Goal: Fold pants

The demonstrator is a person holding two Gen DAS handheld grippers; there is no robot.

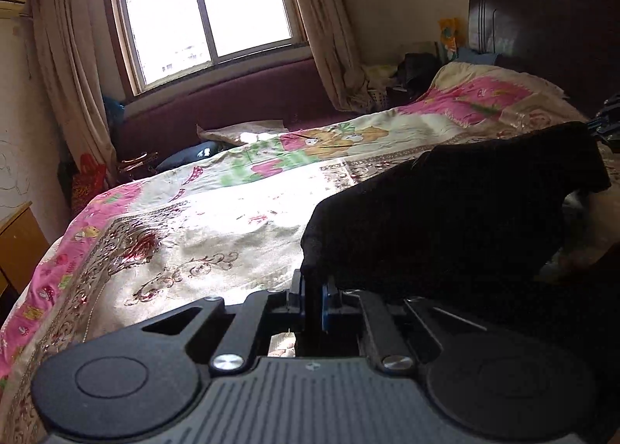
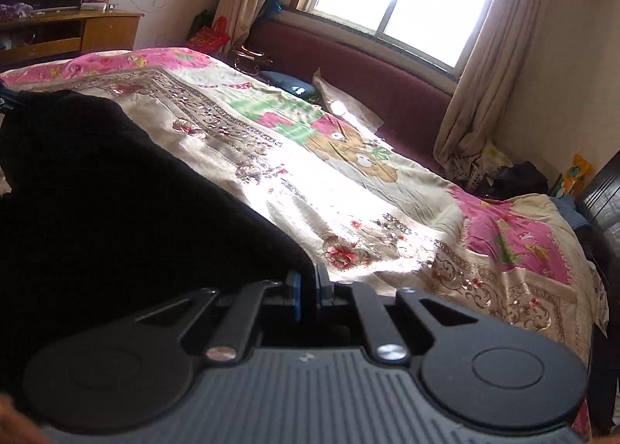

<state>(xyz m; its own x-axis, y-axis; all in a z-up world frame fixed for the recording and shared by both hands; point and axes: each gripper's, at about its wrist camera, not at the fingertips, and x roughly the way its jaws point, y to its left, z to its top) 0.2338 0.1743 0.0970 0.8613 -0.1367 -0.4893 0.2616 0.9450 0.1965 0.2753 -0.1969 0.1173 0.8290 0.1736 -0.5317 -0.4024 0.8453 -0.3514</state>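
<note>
The black pants (image 1: pixel 445 211) hang lifted above the bed, stretched between both grippers. My left gripper (image 1: pixel 313 289) is shut on one corner of the fabric, which rises from its blue pads and spreads to the right. In the right wrist view the pants (image 2: pixel 116 203) fill the left half, and my right gripper (image 2: pixel 308 285) is shut on their other corner. The other gripper's blue tip (image 1: pixel 604 122) shows at the far end of the cloth in the left wrist view. The lower part of the pants is hidden in shadow.
The bed carries a cream, pink and floral quilt (image 1: pixel 213 219). A maroon padded bench (image 2: pixel 368 72) runs under the window (image 1: pixel 205 6) with curtains. A dark headboard (image 1: pixel 542 37) stands at the right, a wooden cabinet (image 2: pixel 97 31) by the far wall.
</note>
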